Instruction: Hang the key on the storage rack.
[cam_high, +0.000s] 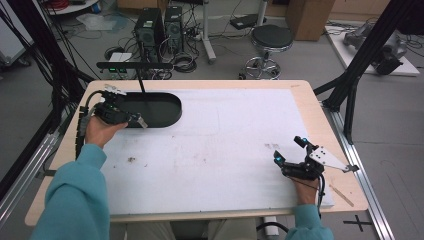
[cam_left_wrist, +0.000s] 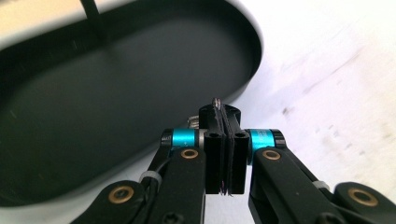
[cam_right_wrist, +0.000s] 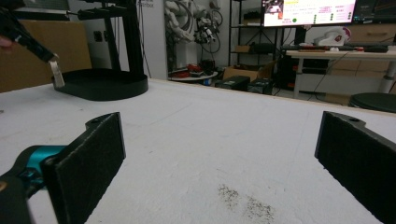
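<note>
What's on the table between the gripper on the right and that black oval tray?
Nothing solid: between the right gripper and the black tray the high view shows bare white mat, marked by faint dark smudges.

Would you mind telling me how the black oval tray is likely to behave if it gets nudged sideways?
The black oval tray sits flat and low-walled on the white mat, so it probably slides rather than tips. Its surface looks hard and rigid, so flexing seems unlikely. The thin upright post rising from its far side may make it heavier toward that end.
</note>
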